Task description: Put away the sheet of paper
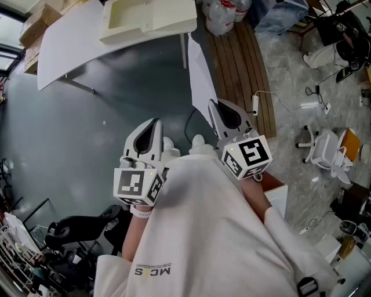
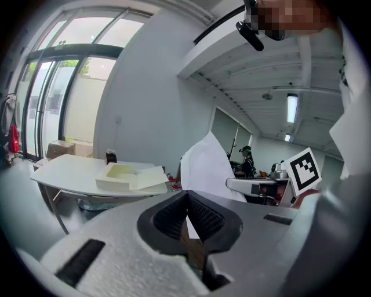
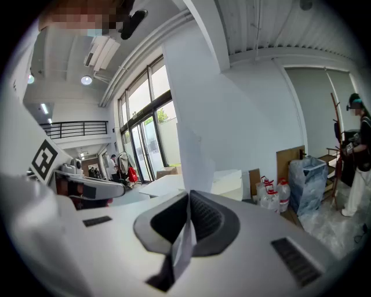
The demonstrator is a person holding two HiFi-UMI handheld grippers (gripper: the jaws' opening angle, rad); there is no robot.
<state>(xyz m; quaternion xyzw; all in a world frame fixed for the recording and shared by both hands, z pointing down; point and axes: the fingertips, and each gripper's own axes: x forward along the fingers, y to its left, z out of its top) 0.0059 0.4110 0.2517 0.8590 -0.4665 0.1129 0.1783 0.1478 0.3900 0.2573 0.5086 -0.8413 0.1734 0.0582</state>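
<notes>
Your right hand-held gripper (image 3: 187,195) is pinching the sheet of paper (image 3: 189,116). The white sheet runs between its closed jaws and stands up from them, held in the air over the grey floor (image 1: 116,104). Your left hand-held gripper (image 2: 186,195) is just beside the right one, with its jaws pressed together on nothing and clear of the sheet. Further ahead stands the white worktop (image 1: 81,52), which carries a shallow cream box (image 1: 148,20). To the right of the sheet lies a wooden slatted platform (image 1: 240,64), with clear water bottles (image 1: 223,14) at its far end.
</notes>
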